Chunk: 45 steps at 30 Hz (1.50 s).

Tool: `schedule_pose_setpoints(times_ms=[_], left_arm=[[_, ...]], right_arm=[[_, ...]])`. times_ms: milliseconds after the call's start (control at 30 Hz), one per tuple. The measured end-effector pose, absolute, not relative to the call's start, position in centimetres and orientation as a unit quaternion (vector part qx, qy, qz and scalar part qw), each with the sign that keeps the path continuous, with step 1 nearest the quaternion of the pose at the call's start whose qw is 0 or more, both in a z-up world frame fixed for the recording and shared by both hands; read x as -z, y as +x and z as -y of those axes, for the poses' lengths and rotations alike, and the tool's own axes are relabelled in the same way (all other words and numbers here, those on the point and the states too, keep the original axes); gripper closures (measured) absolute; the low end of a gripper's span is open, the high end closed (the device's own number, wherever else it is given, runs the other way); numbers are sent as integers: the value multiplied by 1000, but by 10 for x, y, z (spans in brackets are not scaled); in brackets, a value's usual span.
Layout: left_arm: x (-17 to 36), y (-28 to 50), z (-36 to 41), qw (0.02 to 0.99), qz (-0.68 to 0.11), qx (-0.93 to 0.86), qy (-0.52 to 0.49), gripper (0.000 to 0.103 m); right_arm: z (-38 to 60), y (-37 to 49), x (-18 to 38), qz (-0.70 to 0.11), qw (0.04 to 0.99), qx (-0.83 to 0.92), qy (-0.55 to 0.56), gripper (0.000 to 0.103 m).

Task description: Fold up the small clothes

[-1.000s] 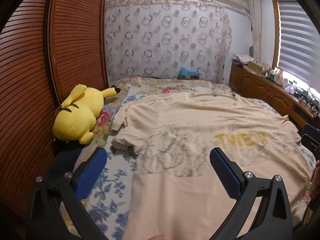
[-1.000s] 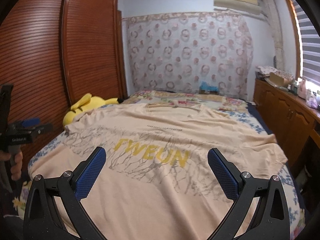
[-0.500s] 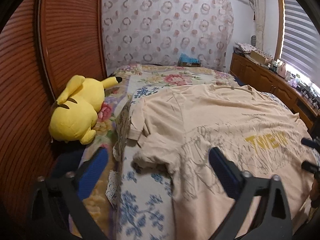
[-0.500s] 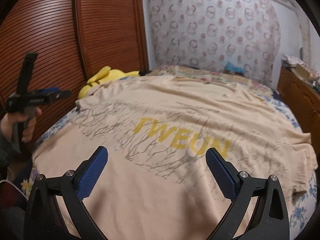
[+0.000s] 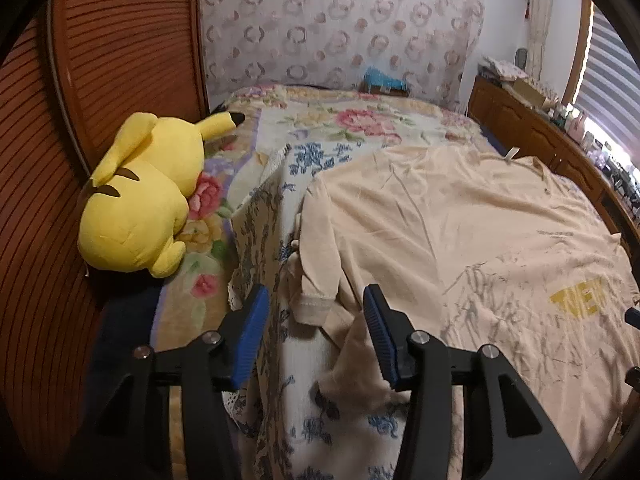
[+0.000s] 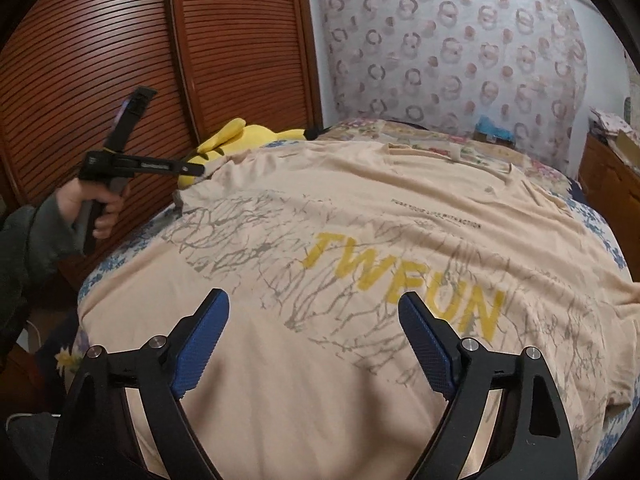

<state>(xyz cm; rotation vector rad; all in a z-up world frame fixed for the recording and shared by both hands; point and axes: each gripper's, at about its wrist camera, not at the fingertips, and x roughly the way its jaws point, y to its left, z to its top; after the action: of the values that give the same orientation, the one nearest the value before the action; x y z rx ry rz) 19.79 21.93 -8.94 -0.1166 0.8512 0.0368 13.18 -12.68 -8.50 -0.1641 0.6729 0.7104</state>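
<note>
A beige T-shirt (image 5: 460, 220) with a yellow "TWEUN" print and grey branch pattern lies spread flat on the bed, also filling the right wrist view (image 6: 360, 220). My left gripper (image 5: 316, 312) hangs at the shirt's left sleeve (image 5: 316, 300). Its jaws are closing with the sleeve hem between them, and the blue pads (image 5: 252, 320) stand clear of the cloth. In the right wrist view the left gripper (image 6: 192, 168) shows at the shirt's far left corner, held by a hand (image 6: 100, 208). My right gripper (image 6: 316, 324) hovers over the shirt's lower body, jaws wide and closing slightly, with nothing pinched.
A yellow plush toy (image 5: 140, 200) lies on the floral bedspread (image 5: 352, 120) by the louvred wooden wardrobe doors (image 5: 100, 60), close to the shirt's left sleeve. A wooden dresser (image 5: 540, 132) with small items runs along the right side. The bed's left edge drops off below the sleeve.
The left gripper moved left from over the shirt's middle to its left sleeve and its jaws narrowed markedly. The right gripper tipped downward over the shirt and its jaws narrowed a little.
</note>
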Motion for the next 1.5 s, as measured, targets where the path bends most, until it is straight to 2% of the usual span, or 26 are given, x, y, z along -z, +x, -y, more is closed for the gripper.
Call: schedule_pose_setpoints(times_ms=[67,133,233,500,867,967,1200,1267,1500], left_arm=[[94,205,-218,905,-422,-23,-46,61],[96,210,-219,903,-427,-31,-41,82],[93,214,-222,903,-427,-27,-41,101],[46,212,-199,916,-401,6,-19,103],[-24,246,-71,907,-402,116,51,103],[-34,251,-36,902,-402,134,80,95],[-33,238,-34,893,-414,158,78,60],[-20,234,-46,889,-425,150,76,58],[42,218,-96,874,-468,120,43,44]], right_arm=[[123,132,85,-324,878,-343,-80,14],[121,130,86,-324,876,-347,-82,14],[120,127,88,-323,875,-349,-87,14],[127,129,92,-325,877,-345,-76,14],[157,135,89,-323,889,-323,-45,14],[166,137,89,-325,891,-316,-37,14],[178,141,88,-327,894,-305,-28,14],[180,144,89,-329,894,-304,-24,14],[174,146,92,-335,891,-304,-31,14]])
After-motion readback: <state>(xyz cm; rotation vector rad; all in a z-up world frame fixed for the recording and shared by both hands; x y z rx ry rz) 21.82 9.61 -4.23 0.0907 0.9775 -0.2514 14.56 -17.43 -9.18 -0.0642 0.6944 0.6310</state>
